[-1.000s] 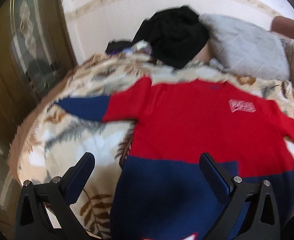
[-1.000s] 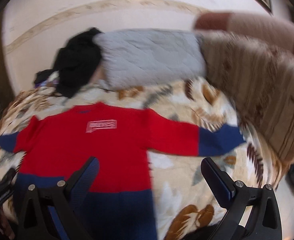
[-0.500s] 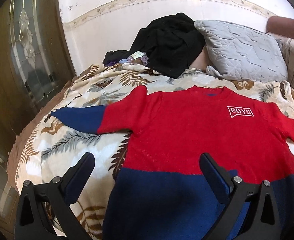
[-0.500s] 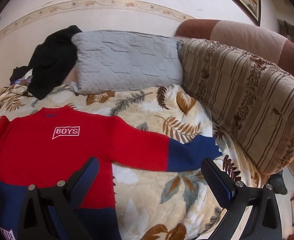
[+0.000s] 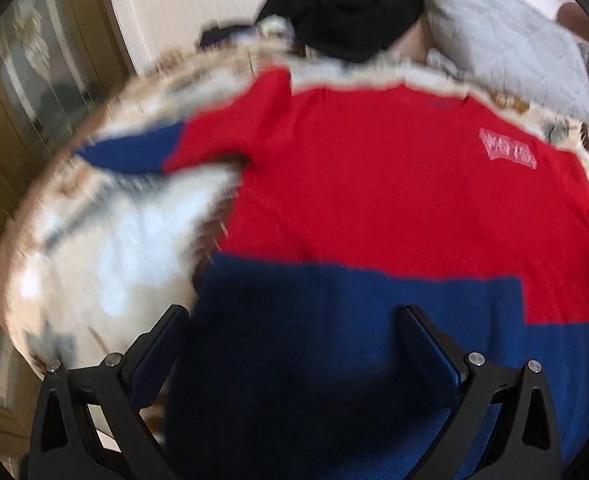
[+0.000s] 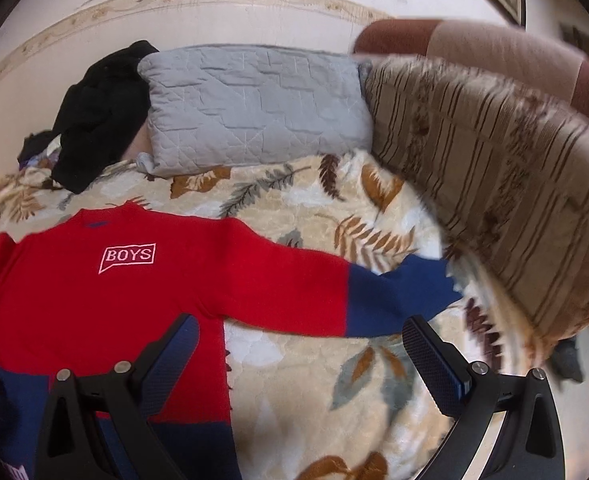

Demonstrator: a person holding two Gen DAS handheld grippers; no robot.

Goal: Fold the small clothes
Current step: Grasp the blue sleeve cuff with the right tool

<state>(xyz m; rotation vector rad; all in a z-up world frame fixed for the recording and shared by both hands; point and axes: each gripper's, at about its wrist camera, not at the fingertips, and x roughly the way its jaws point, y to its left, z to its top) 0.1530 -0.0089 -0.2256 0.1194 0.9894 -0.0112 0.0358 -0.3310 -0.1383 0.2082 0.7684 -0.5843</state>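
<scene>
A red and navy child's sweater (image 5: 374, 184) with a "BOYS" patch lies flat, front up, sleeves spread, on a leaf-print blanket (image 5: 106, 248). It also shows in the right wrist view (image 6: 94, 292). My left gripper (image 5: 294, 332) is open and empty, low over the sweater's navy hem part near its left edge. My right gripper (image 6: 298, 344) is open and empty, above the blanket just below the sweater's right sleeve (image 6: 394, 300), whose cuff end is navy. The left wrist view is blurred.
A grey quilted pillow (image 6: 254, 104) and a heap of black clothes (image 6: 98, 112) lie at the back by the wall. A striped brown sofa cushion (image 6: 494, 180) rises on the right. A glass door (image 5: 34, 92) stands left of the bed edge.
Both grippers have moved closer to the sweater and lower. The left now hangs over the navy hem; the right has shifted left toward the right sleeve. Both stay open.
</scene>
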